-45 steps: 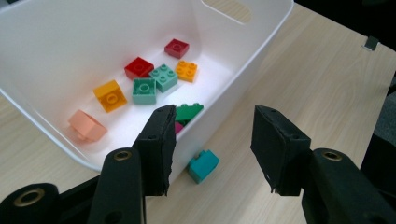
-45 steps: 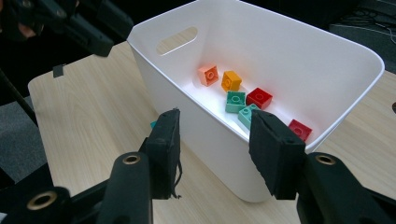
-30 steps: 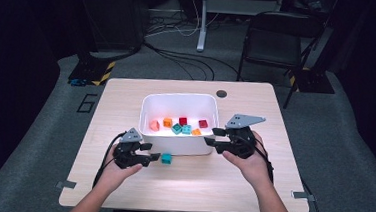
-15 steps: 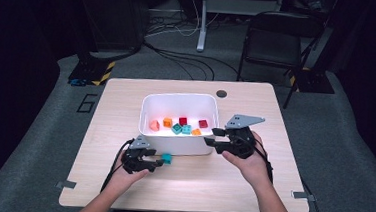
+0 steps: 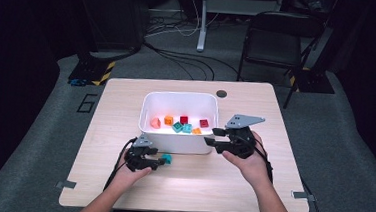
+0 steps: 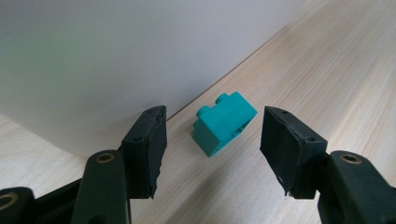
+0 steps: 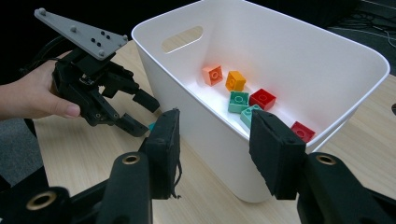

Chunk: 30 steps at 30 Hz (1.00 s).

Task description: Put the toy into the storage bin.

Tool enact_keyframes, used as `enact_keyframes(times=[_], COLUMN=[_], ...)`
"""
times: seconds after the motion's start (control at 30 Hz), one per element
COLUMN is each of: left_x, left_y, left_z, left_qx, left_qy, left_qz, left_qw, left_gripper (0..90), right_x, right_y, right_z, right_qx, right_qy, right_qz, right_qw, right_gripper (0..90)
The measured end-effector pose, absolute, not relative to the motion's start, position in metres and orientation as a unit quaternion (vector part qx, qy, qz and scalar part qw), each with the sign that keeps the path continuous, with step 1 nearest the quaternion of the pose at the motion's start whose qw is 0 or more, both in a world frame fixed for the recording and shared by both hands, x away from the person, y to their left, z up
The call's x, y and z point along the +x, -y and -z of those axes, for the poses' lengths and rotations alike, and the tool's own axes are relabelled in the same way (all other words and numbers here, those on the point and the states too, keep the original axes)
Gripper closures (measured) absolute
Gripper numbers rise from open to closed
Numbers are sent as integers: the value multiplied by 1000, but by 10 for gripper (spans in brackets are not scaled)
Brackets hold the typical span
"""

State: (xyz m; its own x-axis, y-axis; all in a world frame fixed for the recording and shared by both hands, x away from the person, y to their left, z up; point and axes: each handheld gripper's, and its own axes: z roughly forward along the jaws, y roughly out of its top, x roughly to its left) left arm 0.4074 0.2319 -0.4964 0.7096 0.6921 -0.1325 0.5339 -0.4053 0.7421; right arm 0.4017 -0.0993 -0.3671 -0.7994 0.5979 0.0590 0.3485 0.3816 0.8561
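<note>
**Teal brick set down beside bin**

Lowered since 1 s ago, left hand-held gripper [image 6: 212,154] now sits at the bench [image 5: 270,192]; jaws just opened, pads clear of the teal brick [image 6: 224,122] between them, by the white bin [image 5: 176,143]. Looks released. Right hand-held gripper [image 7: 212,154] half-open, empty, across the bin's rim. Inside: approx. 7 bricks – 3 orange, 2 red, 2 teal.

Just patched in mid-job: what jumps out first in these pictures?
The white bin at the table's middle, with bright orange, red and teal bricks along its floor. Next, a lone teal brick lying on the wooden table just outside the bin's near wall, between the left gripper's jaws, which have just been opening and stand clear of it. The right gripper is at the bin's right corner.
</note>
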Motion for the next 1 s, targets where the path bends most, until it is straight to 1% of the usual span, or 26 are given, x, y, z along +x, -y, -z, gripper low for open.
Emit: enact_keyframes(times=[0.1,0.27,0.3,0.37,0.4,0.6,0.63,0.77,0.8,0.83,0.97,1.0], left_x=[407,408,407,407,406,406,406,408,407,408,407,407], left_y=[-227,-220,-218,-215,-213,-206,-203,-199,-197,-197,-194,-194], left_z=[499,503,504,505,505,508,509,510,511,511,513,513], left_qx=[830,833,829,837,834,844,839,848,844,847,853,854], left_qy=[-372,-369,-377,-364,-371,-353,-356,-339,-347,-340,-330,-328], left_qz=[-86,-82,-77,-78,-73,-69,-70,-78,-72,-74,-77,-76], left_qw=[407,403,405,400,401,398,404,400,402,401,397,397], left_gripper=[396,396,396,397,396,411,415,447,458,462,529,529], right_x=[402,402,402,402,402,402,402,403,403,403,403,403], right_y=[99,99,99,99,99,99,99,99,99,99,99,99], right_z=[368,368,368,368,368,368,368,369,369,370,370,370], right_qx=[290,290,290,290,288,291,291,291,291,293,292,293], right_qy=[-821,-820,-820,-820,-820,-819,-819,-819,-820,-819,-820,-820], right_qz=[-475,-475,-476,-476,-476,-476,-476,-476,-476,-475,-475,-474], right_qw=[131,130,130,130,132,132,132,132,133,131,131,131], right_gripper=[526,525,525,525,524,522,522,520,520,519,519,520])
